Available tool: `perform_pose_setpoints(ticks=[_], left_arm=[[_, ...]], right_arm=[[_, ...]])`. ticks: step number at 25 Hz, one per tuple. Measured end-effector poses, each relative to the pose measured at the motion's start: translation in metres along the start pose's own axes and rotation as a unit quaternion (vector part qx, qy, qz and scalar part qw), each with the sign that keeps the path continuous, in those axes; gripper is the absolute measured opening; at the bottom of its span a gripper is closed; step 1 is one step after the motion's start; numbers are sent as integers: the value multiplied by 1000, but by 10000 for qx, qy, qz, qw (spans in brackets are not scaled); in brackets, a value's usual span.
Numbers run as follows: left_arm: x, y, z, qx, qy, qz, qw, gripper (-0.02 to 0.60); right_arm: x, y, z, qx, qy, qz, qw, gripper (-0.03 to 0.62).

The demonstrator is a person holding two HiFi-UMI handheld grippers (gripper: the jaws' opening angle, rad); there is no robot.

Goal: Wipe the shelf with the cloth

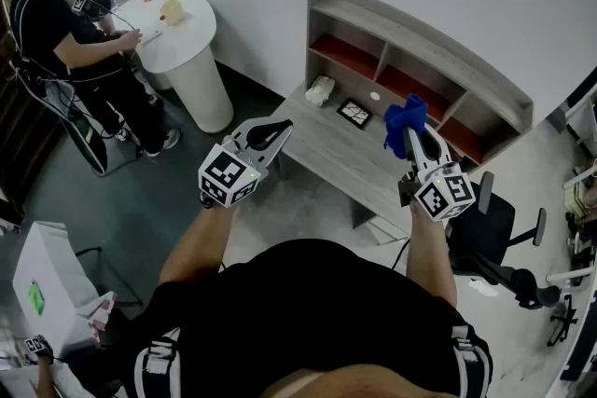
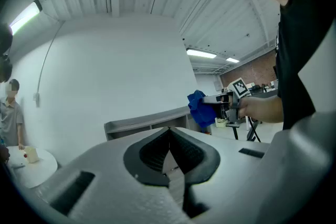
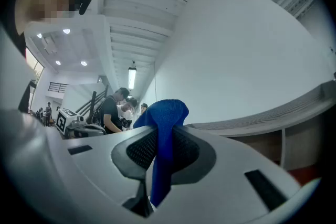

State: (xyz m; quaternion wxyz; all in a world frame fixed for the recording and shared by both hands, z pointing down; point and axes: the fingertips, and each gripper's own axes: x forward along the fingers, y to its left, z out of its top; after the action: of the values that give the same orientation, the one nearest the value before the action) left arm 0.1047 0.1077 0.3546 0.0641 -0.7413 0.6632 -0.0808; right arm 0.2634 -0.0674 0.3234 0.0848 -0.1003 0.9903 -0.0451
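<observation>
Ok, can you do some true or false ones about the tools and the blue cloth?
1. The right tool is gripping the blue cloth. True.
2. The left tool is holding a sponge. False: its jaws are together with nothing between them.
3. The cloth is lying flat on the desk. False: it is held up in the right tool.
4. The shelf on the desk has reddish panels inside. True.

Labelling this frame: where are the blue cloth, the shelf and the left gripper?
blue cloth (image 1: 405, 118), head view, bunched middle.
shelf (image 1: 420, 47), head view, grey top board.
left gripper (image 1: 283, 131), head view, where its jaws meet.
</observation>
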Motion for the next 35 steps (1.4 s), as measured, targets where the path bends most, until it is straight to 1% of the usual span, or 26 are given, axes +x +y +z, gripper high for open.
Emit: perform_pose_setpoints(ticks=[4,8,13,17,19,23,28,31,35], left_arm=[[15,0,7,42,-94,-34,9999,18],[24,1,11,109,-110,-42,9999,18],[44,3,10,68,-113,12,9999,18],[53,3,7,73,0,-18,10000,18],[60,5,8,79,33,13,10000,18],[79,9,9,78,65,76,9999,18],[96,13,10,95,72,158,9998,18],[107,11,5,51,134,85,9999,18],[116,12,0,84,215,-64,9997,18]], right_arm=[[5,-17,1,27,26,-77,10000,55],[10,-22,1,-1,31,3,10000,55],[12,-42,0,47,43,88,9999,55],[19,-35,-1,-279,21,445,9986,55],[25,-38,-2,-321,39,557,9979,55],[33,-62,-5,-187,96,563,9982,55],[36,-82,-11,-151,210,610,9978,55],[35,-91,-16,-68,289,578,9979,55],[40,-100,-20,3,332,477,9983,55]])
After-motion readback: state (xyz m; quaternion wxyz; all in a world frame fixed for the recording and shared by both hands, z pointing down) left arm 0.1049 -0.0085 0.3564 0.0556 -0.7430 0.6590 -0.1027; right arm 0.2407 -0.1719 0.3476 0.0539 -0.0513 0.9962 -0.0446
